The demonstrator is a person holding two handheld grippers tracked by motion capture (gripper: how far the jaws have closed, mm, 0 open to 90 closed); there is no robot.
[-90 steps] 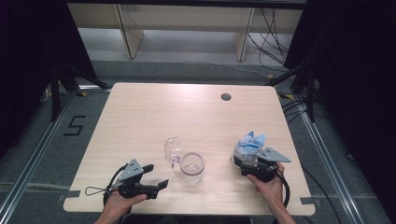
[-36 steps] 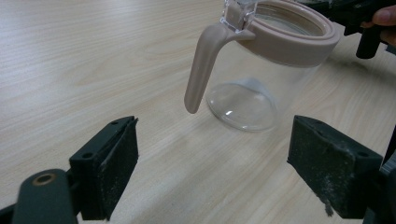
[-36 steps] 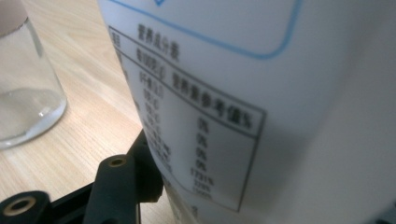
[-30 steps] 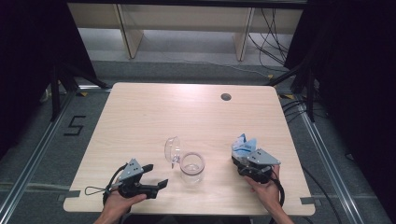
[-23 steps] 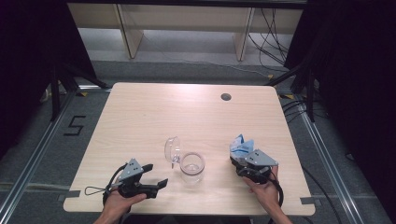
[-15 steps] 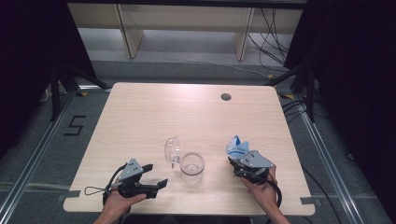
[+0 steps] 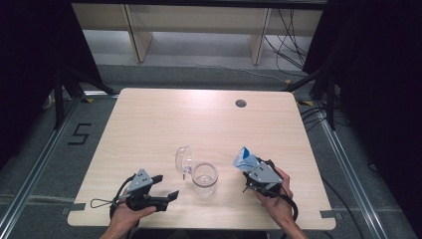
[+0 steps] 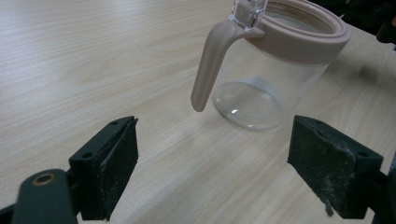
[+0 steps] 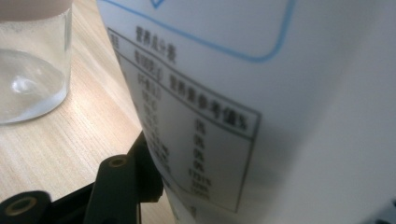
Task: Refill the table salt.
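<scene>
The right gripper (image 7: 251, 169), clamped on a carton (image 9: 261, 93) beside the jar (image 7: 204, 178), is mostly hidden; the left gripper's (image 7: 166, 186) jaws are held apart over the wooden table (image 7: 199, 119).

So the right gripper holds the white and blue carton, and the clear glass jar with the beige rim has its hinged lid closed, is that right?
Not quite: the hinged lid of the clear glass jar stands open, as the high view shows. The right gripper does hold the white and blue carton.

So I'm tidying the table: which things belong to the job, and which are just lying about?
In the job:
carton, held in right gripper
jar, lid open
left gripper, fingers open

Just about:
cables on the floor
shelf legs
</scene>
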